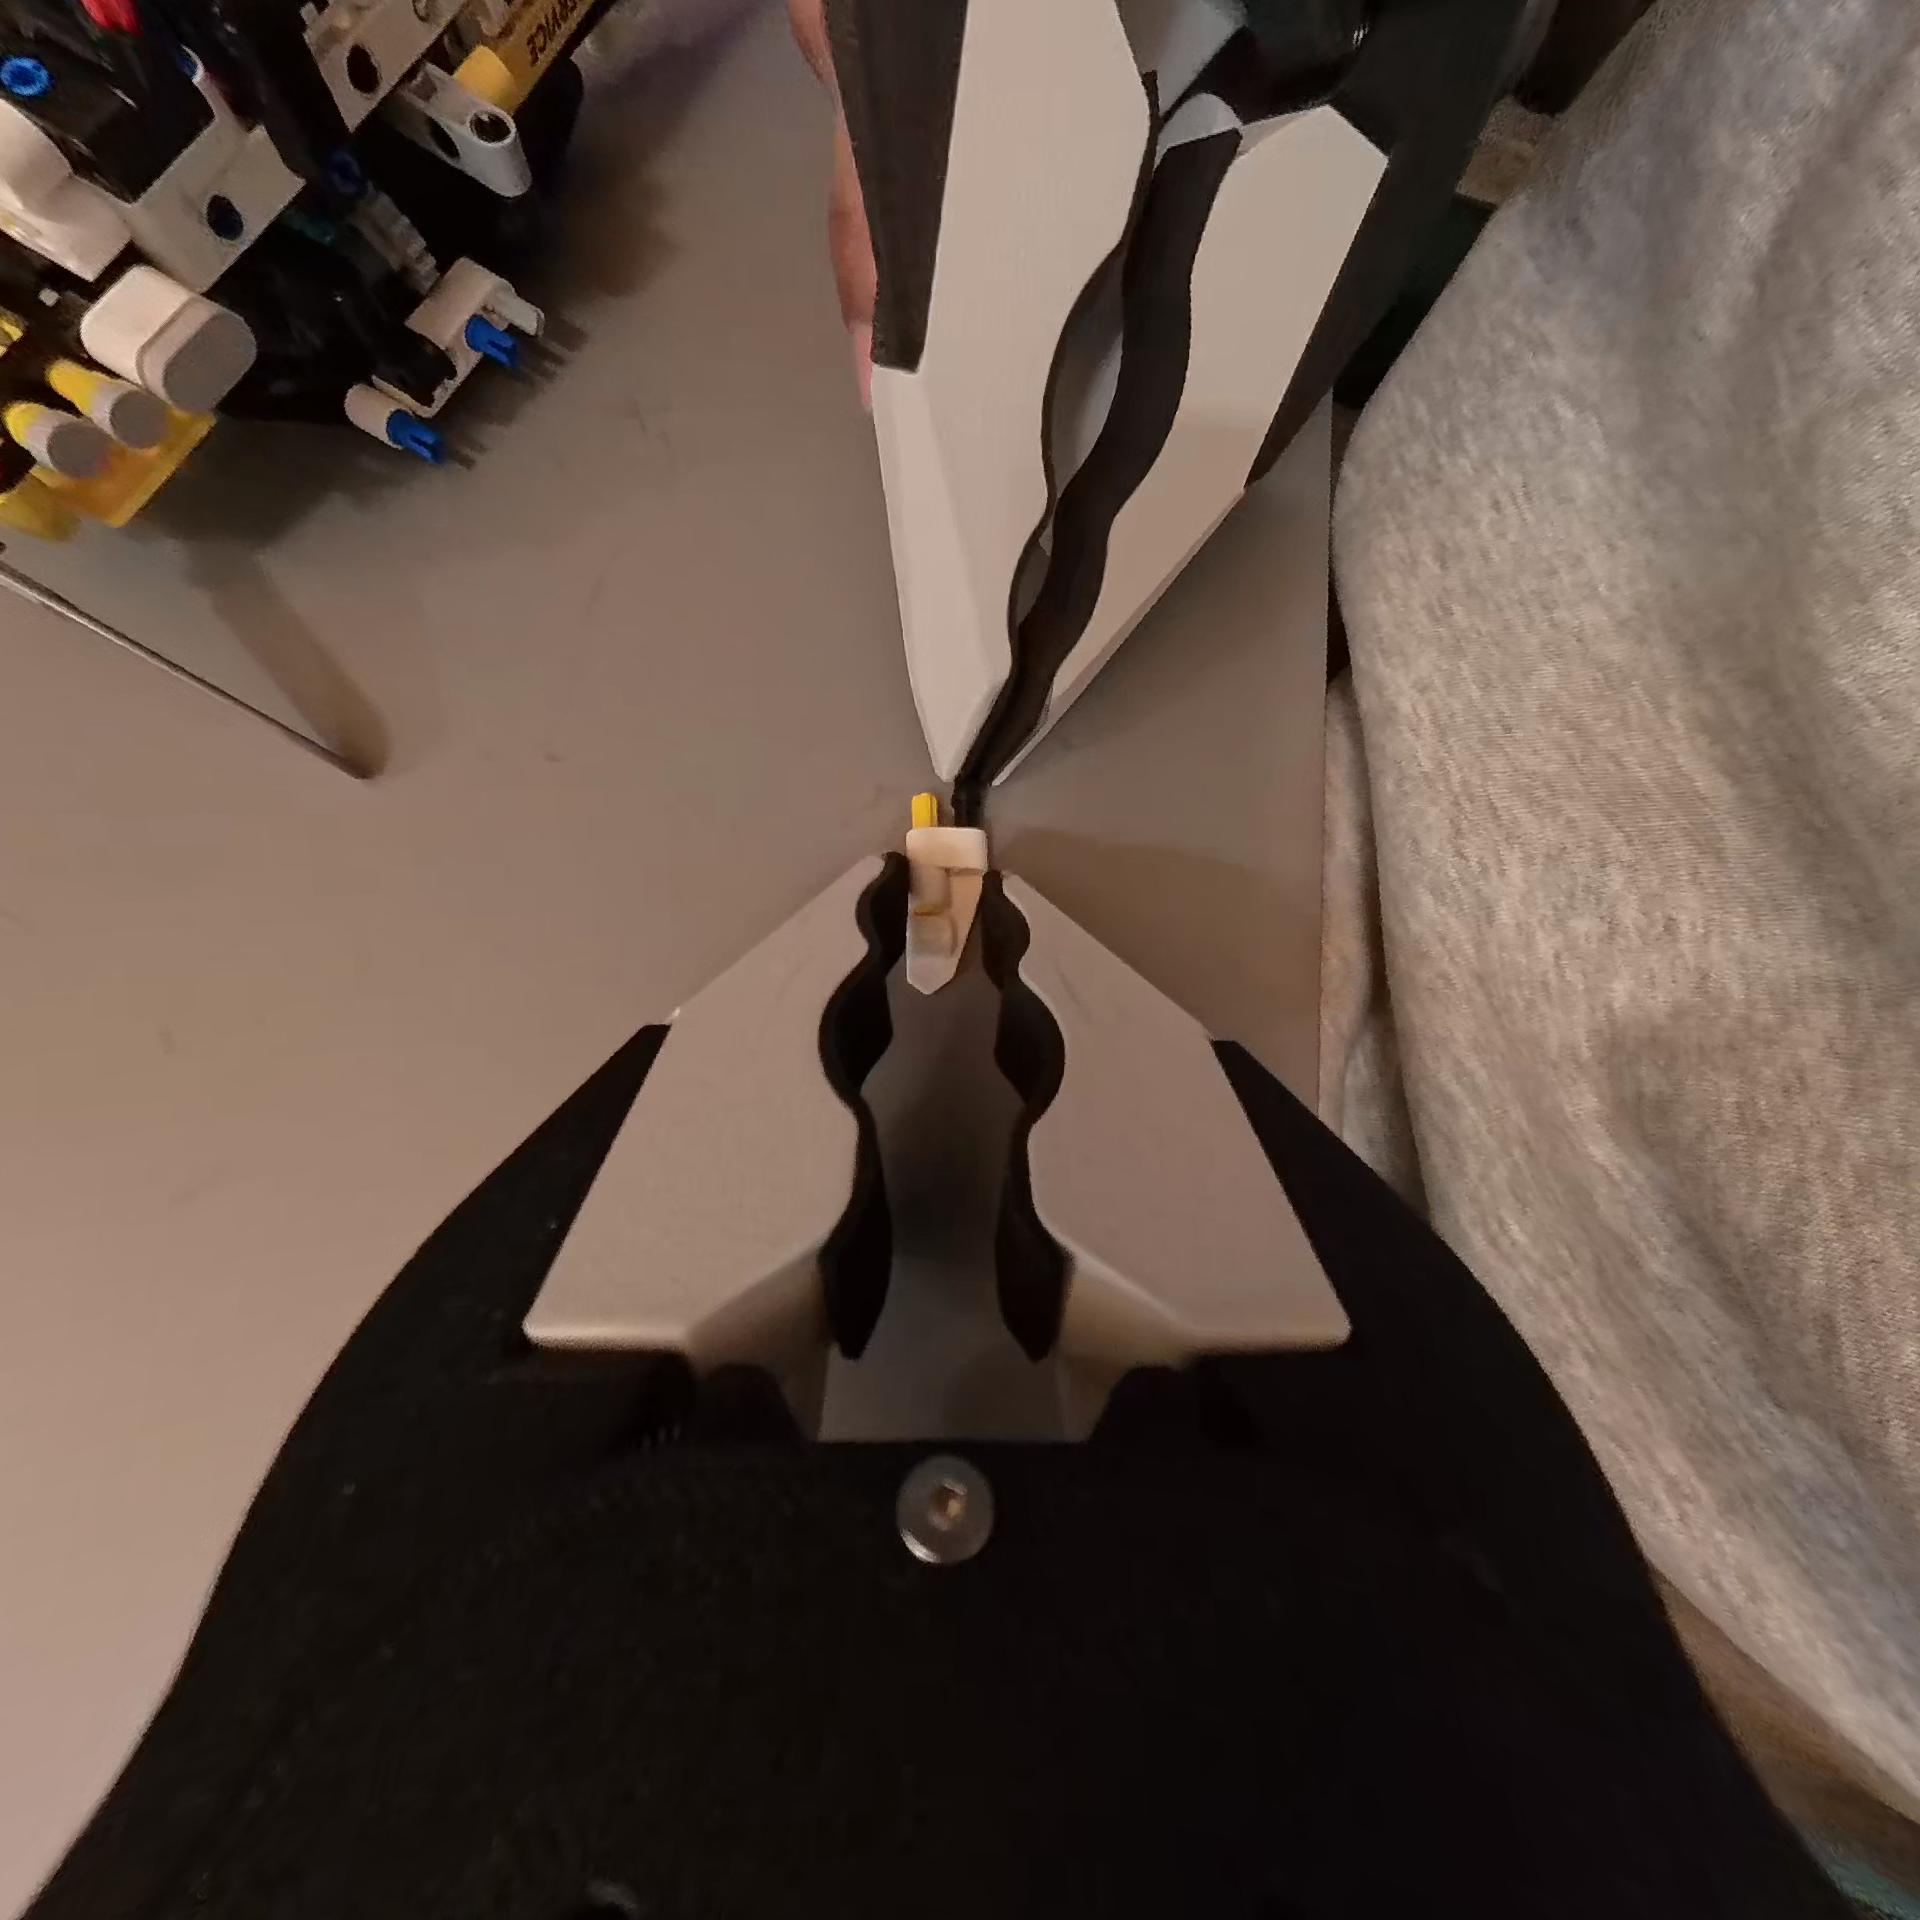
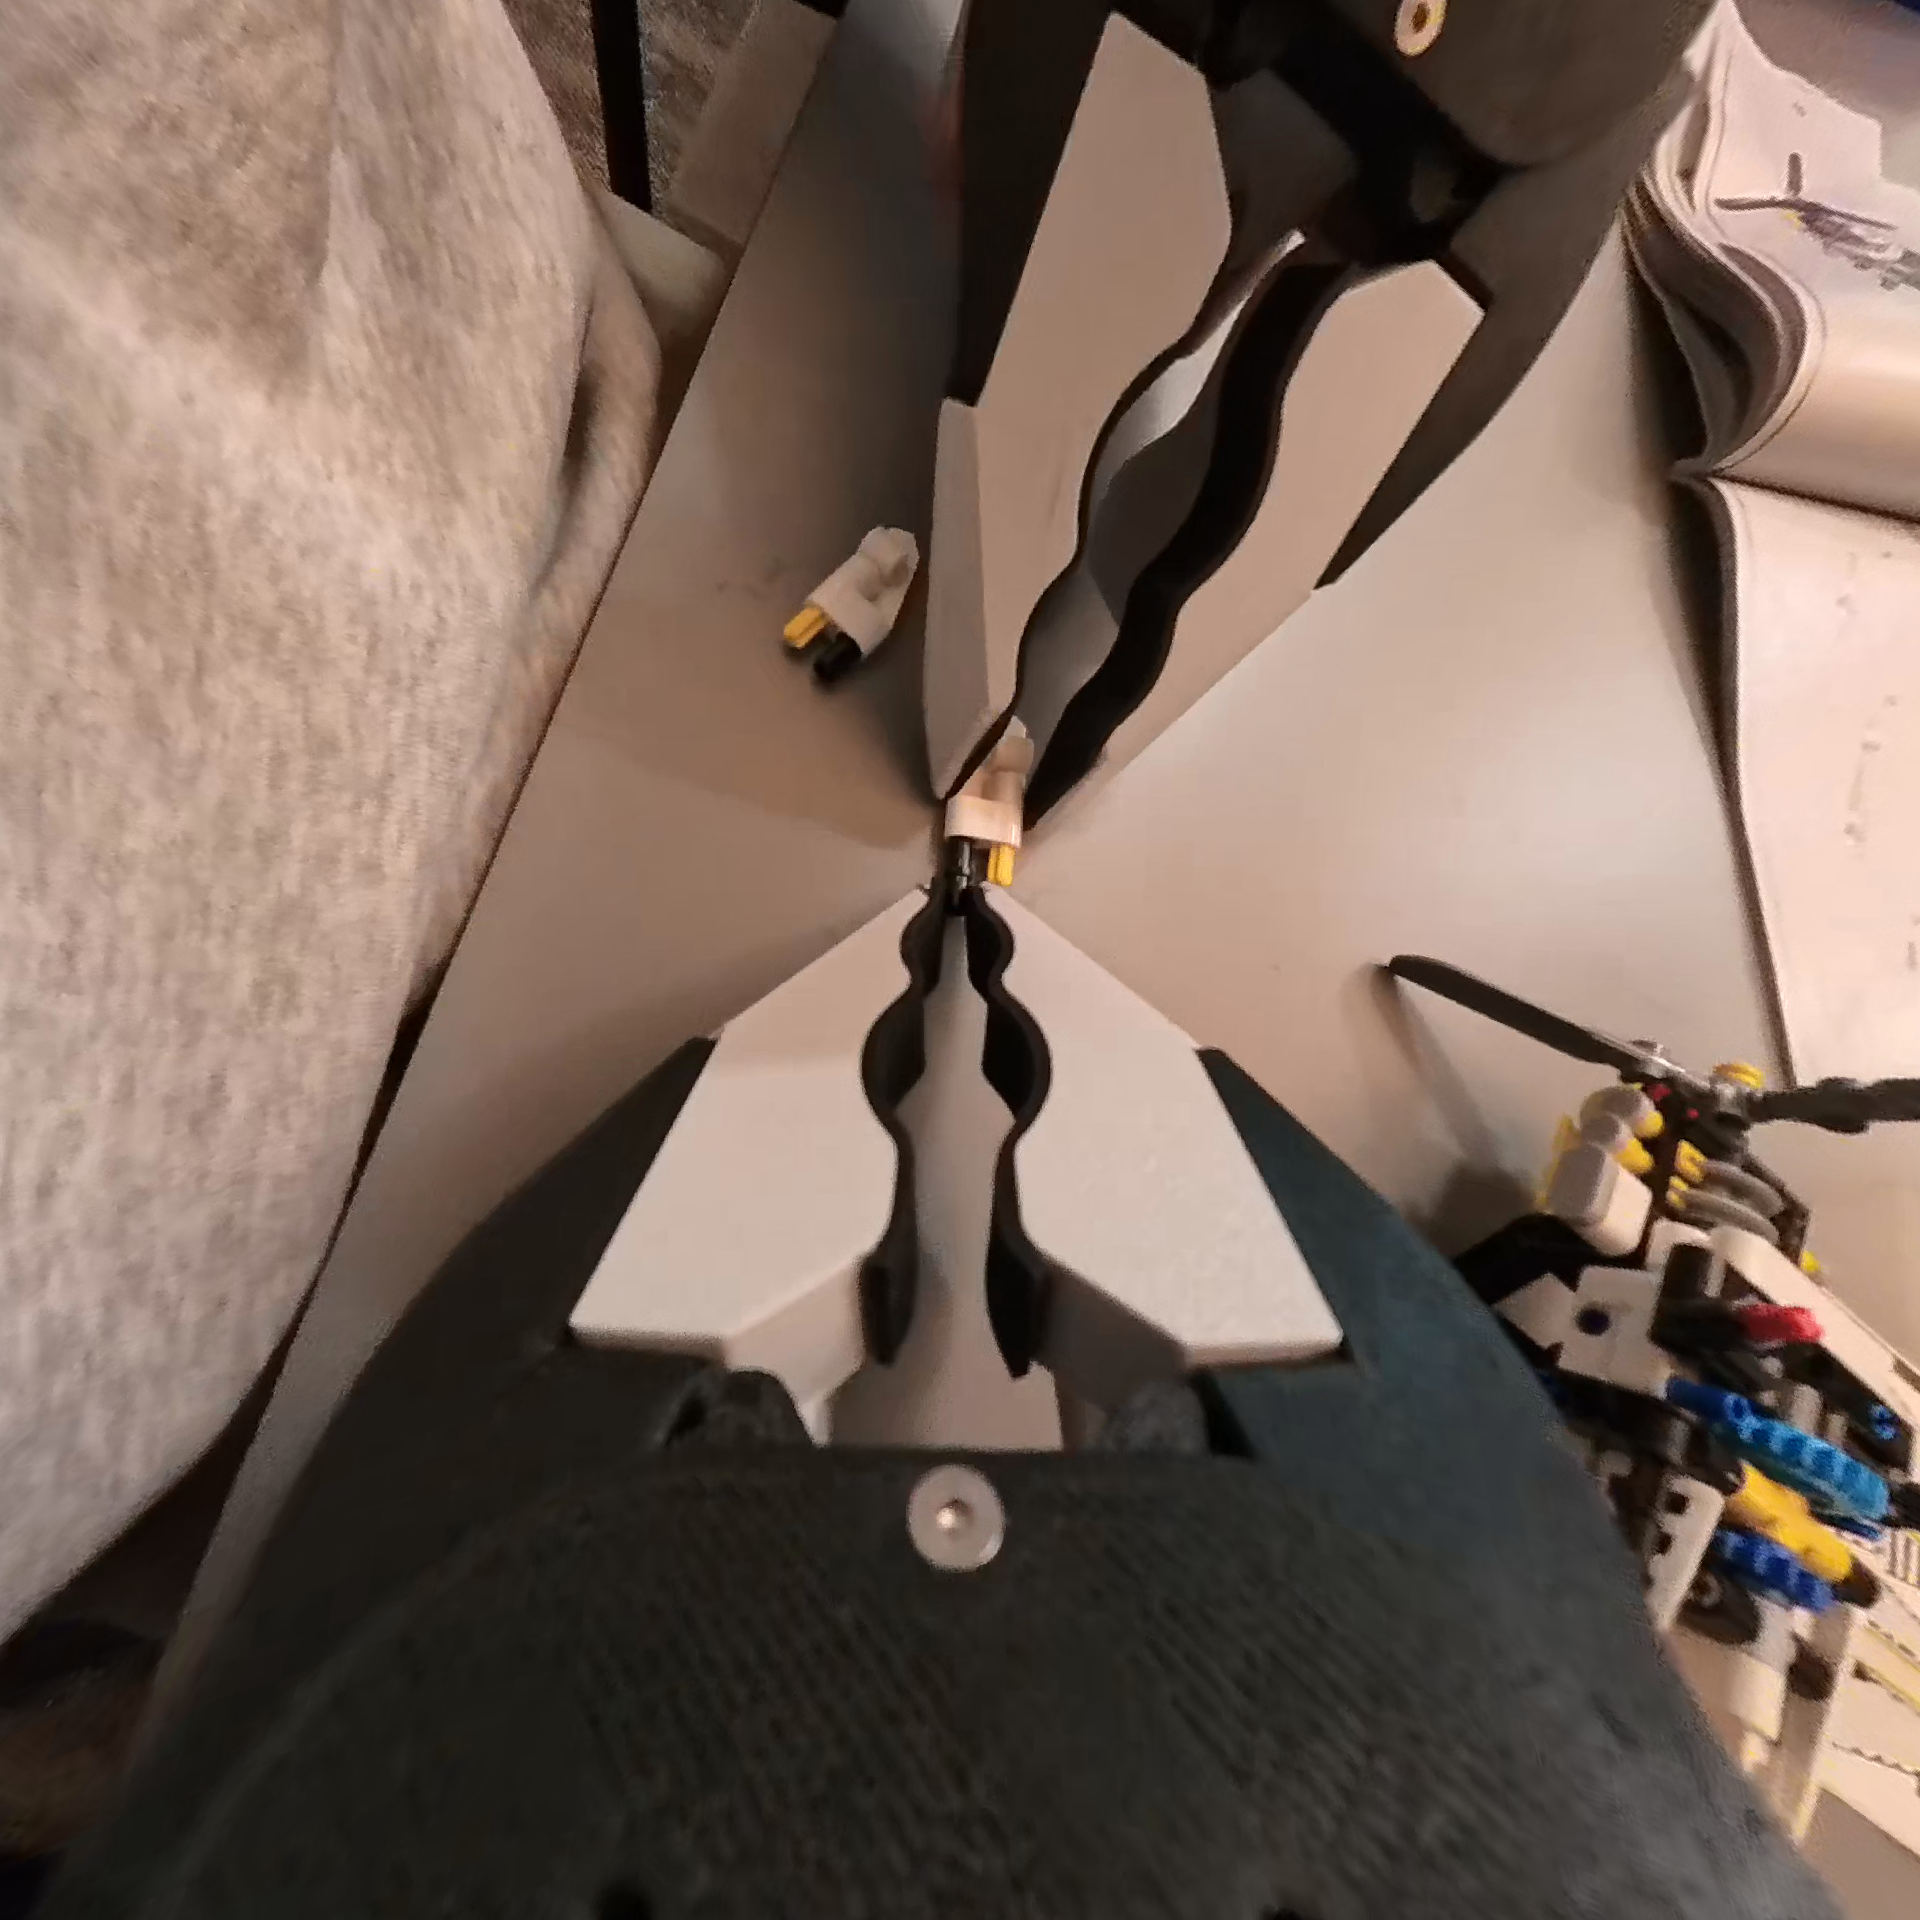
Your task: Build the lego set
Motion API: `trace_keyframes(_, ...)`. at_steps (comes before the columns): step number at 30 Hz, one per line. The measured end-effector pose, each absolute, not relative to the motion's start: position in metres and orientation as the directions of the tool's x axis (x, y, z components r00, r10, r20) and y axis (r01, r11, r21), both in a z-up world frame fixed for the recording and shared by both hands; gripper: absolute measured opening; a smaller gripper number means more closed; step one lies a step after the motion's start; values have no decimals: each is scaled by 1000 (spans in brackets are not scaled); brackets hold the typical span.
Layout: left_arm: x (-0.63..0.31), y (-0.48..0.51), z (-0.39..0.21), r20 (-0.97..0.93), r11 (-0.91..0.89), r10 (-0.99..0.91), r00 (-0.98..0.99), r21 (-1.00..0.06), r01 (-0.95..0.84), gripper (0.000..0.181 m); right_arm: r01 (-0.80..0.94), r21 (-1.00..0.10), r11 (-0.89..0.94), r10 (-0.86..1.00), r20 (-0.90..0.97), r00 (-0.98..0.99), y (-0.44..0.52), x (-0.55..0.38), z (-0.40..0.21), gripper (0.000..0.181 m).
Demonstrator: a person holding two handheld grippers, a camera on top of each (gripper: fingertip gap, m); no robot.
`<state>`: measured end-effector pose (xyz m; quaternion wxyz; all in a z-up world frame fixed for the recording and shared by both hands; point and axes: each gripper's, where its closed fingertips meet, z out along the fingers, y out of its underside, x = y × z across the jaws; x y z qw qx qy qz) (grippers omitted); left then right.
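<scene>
While the two grippers meet nose to nose over the table, each view gives one side of the same join.

Left wrist view, left gripper (image 1: 940, 883): jaws narrowed onto a small white connector (image 1: 940, 904), pinched at the fingertips; the wider scalloped part behind stands empty.
Left wrist view, connector axis: its long axis runs straight ahead along the fingers, pointed end toward the camera, flat end away.
Left wrist view, yellow pin (image 1: 922, 806): it sticks out of the connector's far face, left of centre.
Left wrist view, right gripper (image 1: 971, 774): it comes in from directly opposite, tips nearly together just beyond the connector, with something thin and dark between them.
Left wrist view, helicopter model (image 1: 208, 239): well apart, up and to the left on the table (image 1: 312, 935).

Right wrist view, right gripper (image 2: 961, 899): jaws almost fully closed on a small black pin (image 2: 966, 868) at the very tips.
Right wrist view, pin axis: it points dead ahead at the connector (image 2: 985, 816), beside the yellow pin (image 2: 1003, 860).
Right wrist view, gap: pin and connector touch or nearly touch; whether it is seated I cannot tell.
Right wrist view, spare assembly (image 2: 857, 603): a like white piece with yellow and black pins lies on the table, left of the left gripper's fingers.
Right wrist view, instruction booklet (image 2: 1818, 343): far right.

Judgement: the push should run straight along the shared axis, right gripper driving, left bracing.
</scene>
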<state>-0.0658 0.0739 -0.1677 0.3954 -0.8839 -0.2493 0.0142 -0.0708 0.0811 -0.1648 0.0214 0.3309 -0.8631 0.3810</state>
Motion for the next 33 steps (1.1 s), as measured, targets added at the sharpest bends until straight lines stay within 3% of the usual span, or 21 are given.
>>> trace_keyframes(14, -66, 75, -167, 187, -556, 451, 873, -706, 439, 13, -313, -738, 598, -465, -2, -885, 81, -69, -165, 1)
trace_keyframes(24, -67, 75, -167, 198, -550, 455, 868, -704, 449, 12, -148, -735, 662, -383, -162, -909, 80, -69, -165, 0)
trace_keyframes(27, -67, 75, -167, 209, -541, 464, 861, -703, 462, 12, -160, -738, 656, -378, -138, -915, 79, -69, -165, 0)
trace_keyframes(33, -67, 75, -167, 227, -523, 482, 846, -700, 486, 12, -334, -732, 593, -408, 84, -909, 79, -69, -165, 1)
